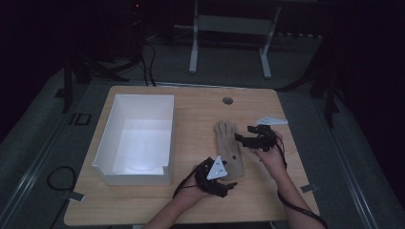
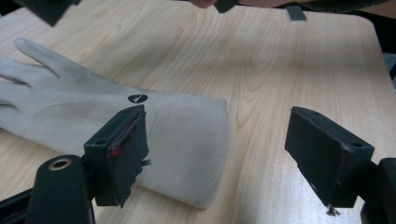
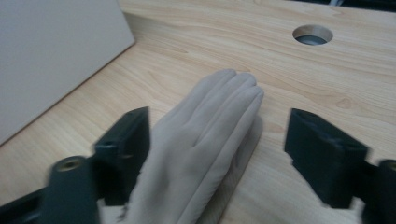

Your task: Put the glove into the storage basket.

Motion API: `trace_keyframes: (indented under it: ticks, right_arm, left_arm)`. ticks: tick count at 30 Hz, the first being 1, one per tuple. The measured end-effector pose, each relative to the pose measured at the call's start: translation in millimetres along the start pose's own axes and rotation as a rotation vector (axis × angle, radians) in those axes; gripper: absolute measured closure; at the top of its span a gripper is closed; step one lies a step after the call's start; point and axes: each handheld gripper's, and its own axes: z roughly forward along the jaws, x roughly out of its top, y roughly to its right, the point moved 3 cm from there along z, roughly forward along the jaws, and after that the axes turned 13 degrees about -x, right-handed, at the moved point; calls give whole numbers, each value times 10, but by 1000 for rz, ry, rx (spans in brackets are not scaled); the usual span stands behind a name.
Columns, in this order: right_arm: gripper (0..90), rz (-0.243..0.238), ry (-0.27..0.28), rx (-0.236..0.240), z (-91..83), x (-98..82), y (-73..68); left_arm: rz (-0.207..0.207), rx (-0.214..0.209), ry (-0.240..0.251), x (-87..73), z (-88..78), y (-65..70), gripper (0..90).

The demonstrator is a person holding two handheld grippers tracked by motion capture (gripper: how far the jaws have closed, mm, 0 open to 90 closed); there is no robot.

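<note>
Glove (image 1: 229, 149) is soft, light, floppy. My left gripper (image 2: 219, 154) takes the cuff at 6 o'clock, right gripper (image 3: 217, 154) the fingers at 12; both open, nothing pinched yet.

Dark room, grey floor (image 1: 43, 143), metal frame (image 1: 229, 28)

Left tongs (image 1: 228, 185): black frame, grey three-cornered plate on top carrying small dark marks; a black cable trails from it along the forearm. In the left gripper view each jaw is a flat black rectangular block; the left block shows a red strip along its inner edge, and a round brass-ringed hole sits in the black part below it.

Right tongs (image 1: 242, 134): same black build, pale three-cornered plate, black cable looping back past the wrist. Forearms bare, no sleeves seen.
</note>
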Motion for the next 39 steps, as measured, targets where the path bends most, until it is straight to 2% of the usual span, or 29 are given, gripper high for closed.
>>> trace_keyframes:
  ticks: [3,6,9,14,18,21,23,27,29,32,34,37,39]
  right_arm:
    - [345,-10,-15,-20,100,21,18]
    - [385,22,-46,-10,229,6,32]
    - [374,48,-74,10,362,-21,23]
    - [341,58,-139,12,571,-100,3]
    - [342,65,-204,24,661,-173,7]
    - [364,90,-226,38,693,-193,7]
    - [376,90,-222,40,701,-200,0]
    - [561,103,-230,99,697,-214,-26]
    - [606,74,-215,84,678,-213,-57]
    - [628,22,-204,45,656,-197,-118]
    - [629,23,-205,41,655,-196,-124]
    - [633,26,-204,38,650,-199,-127]
    - [635,21,-202,34,648,-198,-134]
  left_arm:
    - [1,-9,-11,-13,42,-23,286]
    - [-17,-30,-11,-28,70,-57,335]
    - [-27,-45,-27,-53,103,-87,365]
    - [-34,-52,-48,-87,133,-118,398]
    - [-36,-67,-58,-131,121,-134,396]
    - [-44,-69,-58,-168,94,-151,396]
    - [-47,-69,-56,-186,80,-153,394]
    - [-35,-58,-73,-204,77,-150,382]
    - [-16,-52,-87,-202,79,-147,382]
    - [19,-48,-108,-195,100,-136,386]
    - [43,-38,-125,-200,118,-133,401]
    - [51,-21,-160,-223,148,-166,429]
    - [47,-18,-157,-229,159,-172,450]
